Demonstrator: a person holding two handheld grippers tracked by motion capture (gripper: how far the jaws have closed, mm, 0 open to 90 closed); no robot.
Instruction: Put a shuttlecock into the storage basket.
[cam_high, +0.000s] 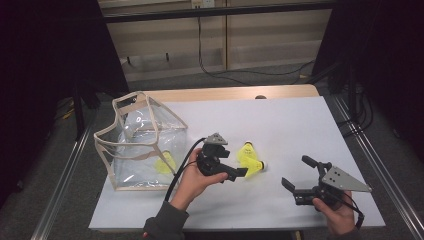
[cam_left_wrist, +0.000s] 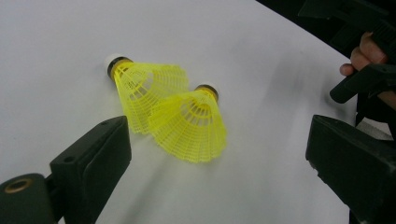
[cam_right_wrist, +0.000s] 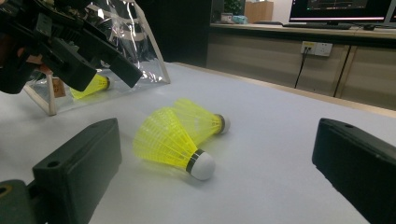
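A: Where are the shuttlecocks?
B: Two yellow shuttlecocks (cam_high: 251, 160) lie touching on the white table (cam_high: 300, 125), just beyond the left gripper (cam_high: 235, 173), jaws spread, empty. A third (cam_high: 165, 163) sits inside the clear bag (cam_high: 141, 142).
A: Right gripper (cam_high: 297, 176)?
B: Jaws apart, nothing held.

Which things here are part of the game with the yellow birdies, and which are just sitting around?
Part of the job:
two yellow shuttlecocks lying on the table
clear bag, with a third shuttlecock inside
left tool, open
right tool, open

Just lying about:
cable on the floor
wall socket
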